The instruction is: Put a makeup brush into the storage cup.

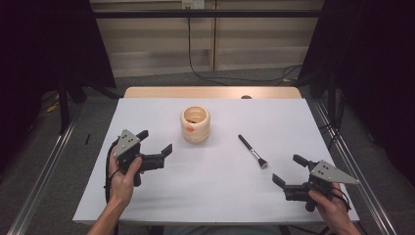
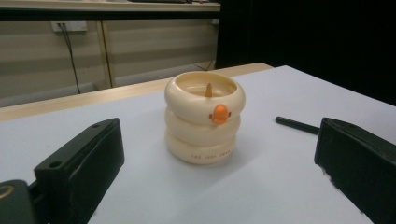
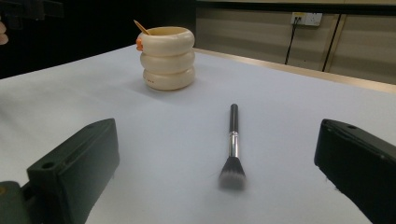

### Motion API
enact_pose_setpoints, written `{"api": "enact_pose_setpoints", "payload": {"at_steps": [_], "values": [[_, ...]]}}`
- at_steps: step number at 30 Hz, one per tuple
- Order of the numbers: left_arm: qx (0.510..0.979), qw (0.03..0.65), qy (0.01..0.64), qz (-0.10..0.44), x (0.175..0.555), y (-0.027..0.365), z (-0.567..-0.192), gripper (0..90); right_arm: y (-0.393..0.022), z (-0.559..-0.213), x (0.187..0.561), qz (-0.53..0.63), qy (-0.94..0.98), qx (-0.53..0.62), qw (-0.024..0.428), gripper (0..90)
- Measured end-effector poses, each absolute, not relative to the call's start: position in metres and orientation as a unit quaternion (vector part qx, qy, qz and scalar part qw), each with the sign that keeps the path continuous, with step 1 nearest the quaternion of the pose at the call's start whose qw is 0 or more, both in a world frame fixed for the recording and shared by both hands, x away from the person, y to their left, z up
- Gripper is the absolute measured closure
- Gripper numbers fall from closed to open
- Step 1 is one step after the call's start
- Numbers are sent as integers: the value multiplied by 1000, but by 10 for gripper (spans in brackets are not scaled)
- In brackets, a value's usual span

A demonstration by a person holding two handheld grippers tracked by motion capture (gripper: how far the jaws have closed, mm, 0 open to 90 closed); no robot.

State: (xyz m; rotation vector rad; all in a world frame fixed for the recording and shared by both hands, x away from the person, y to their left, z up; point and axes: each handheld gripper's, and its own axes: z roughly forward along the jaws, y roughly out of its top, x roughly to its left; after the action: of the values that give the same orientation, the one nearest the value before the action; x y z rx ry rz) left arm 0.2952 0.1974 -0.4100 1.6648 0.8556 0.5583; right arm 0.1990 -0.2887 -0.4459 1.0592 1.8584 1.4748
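High view: the right tool [image 1: 288,172] hangs near the surface's [image 1: 161,196] near right corner, jaws spread wide with nothing between them. The makeup brush [image 1: 253,152] lies flat just beyond it, towards the far left, closer to this tool than to the other. The brush's long axis runs diagonally: bristles point towards the near right corner and the tool, the black handle towards the far left. Right gripper view has the brush [image 3: 232,147] centred between the jaws, bristles nearest. The left tool [image 1: 155,142], likewise wide open and holding nothing, hovers near the left edge, facing the cream ringed cup [image 1: 195,125] standing upright mid-surface.
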Motion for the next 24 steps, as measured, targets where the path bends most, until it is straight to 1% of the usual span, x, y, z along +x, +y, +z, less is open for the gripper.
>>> {"api": "enact_pose_setpoints", "payload": {"at_steps": [3,7,13,15,24], "values": [[709,550,362,251,289,201,-412,14,-288,-446,199,546,689,393,269,0],[703,554,369,250,283,206,-413,14,-288,-446,199,548,688,391,270,0],[710,544,366,258,269,212,-416,11,-290,-445,198,546,686,395,275,0],[712,543,367,252,265,213,-418,7,-290,-445,196,544,686,397,276,0],[709,541,371,260,241,221,-427,9,-294,-445,193,545,681,400,281,0]]}}
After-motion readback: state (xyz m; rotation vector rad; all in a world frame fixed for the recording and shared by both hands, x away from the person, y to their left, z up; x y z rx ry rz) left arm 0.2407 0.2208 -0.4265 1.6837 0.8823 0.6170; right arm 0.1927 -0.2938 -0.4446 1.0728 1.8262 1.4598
